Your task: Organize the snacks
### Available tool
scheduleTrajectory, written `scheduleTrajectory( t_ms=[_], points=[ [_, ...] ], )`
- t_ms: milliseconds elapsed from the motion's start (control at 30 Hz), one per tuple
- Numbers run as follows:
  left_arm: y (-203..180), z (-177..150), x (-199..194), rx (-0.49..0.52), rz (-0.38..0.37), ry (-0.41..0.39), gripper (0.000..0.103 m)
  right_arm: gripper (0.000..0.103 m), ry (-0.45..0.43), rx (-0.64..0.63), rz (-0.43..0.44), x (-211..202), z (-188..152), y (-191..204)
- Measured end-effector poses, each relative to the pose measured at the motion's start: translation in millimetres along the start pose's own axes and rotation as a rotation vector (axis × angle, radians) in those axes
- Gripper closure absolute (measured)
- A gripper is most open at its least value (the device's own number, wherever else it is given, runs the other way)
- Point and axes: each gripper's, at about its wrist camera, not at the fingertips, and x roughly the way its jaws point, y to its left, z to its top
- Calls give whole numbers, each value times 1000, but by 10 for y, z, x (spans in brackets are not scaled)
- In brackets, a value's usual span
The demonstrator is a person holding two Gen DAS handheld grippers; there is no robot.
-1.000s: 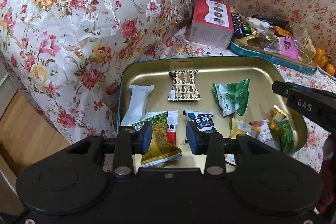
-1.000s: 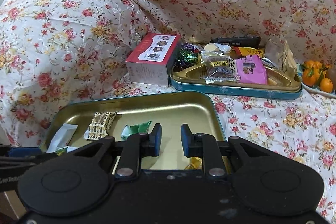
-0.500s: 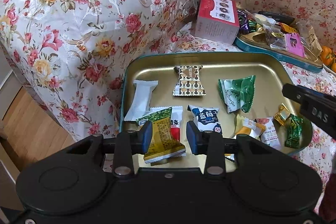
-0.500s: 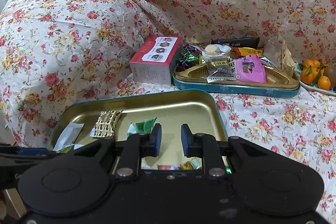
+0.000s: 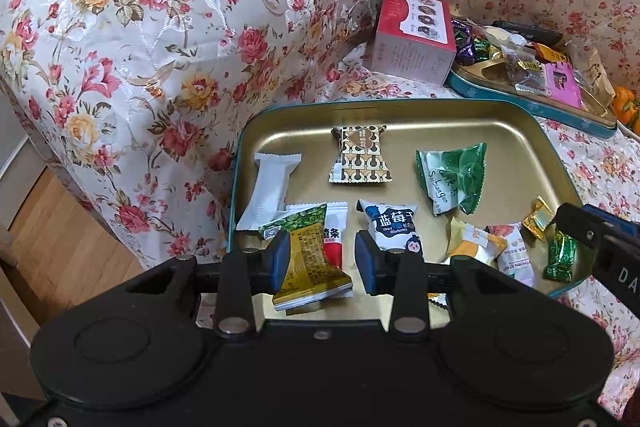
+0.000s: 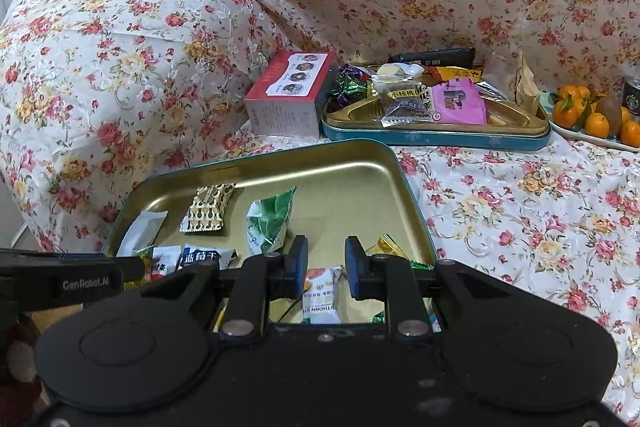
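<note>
Gold tray (image 5: 520, 131) sits nearer and fuller in view than a second ago, as both grippers have drawn back. Left gripper (image 5: 322, 259) and right gripper (image 6: 326, 267) hang part-open, holding nothing, so picking likely comes next. Snacks (image 5: 360, 155) lie scattered in it.

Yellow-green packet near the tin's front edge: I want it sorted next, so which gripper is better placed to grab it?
Left. The left gripper already brackets the yellow-green packet with open jaws; the right gripper hovers over another white packet.
</note>
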Motion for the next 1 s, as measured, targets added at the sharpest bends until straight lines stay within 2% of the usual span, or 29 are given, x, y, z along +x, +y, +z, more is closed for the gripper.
scheduleTrajectory(
  t_ms=[1000],
  points=[
    [8, 0, 0, -4, -3, 4, 57, 78, 34, -14, 18, -41, -43, 27]
  ],
)
